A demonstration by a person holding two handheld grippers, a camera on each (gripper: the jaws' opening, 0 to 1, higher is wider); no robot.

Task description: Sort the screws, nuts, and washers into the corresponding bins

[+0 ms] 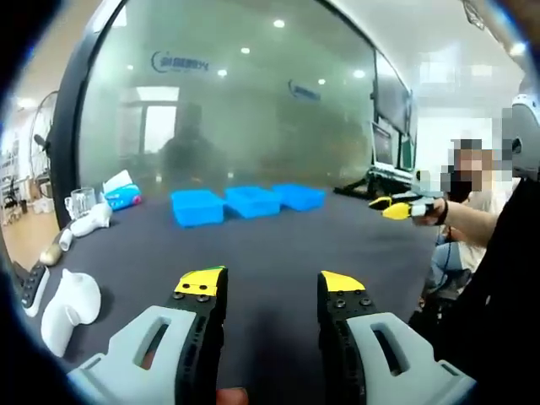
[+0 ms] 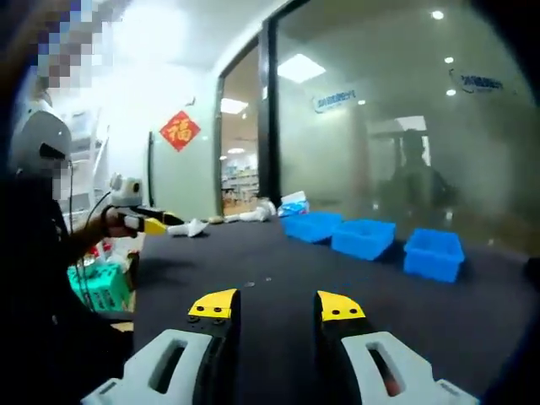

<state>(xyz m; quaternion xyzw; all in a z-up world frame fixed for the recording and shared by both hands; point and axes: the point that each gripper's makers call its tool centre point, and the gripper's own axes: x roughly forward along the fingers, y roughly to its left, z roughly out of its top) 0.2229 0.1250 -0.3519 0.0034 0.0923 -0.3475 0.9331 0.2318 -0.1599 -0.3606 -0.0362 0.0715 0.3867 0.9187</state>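
Three blue bins (image 1: 246,202) sit in a row at the far side of the dark surface (image 1: 278,245), well ahead of the left gripper (image 1: 270,287) and right gripper (image 2: 277,305), both parted and empty.

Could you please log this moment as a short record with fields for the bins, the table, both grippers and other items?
bins: three blue bins in a row at the table's far side, before a frosted glass wall
table: dark surface; tiny specks on it, too small to identify
left gripper: open, holding nothing
right gripper: open, holding nothing
other items: white objects and a glass mug along one table edge
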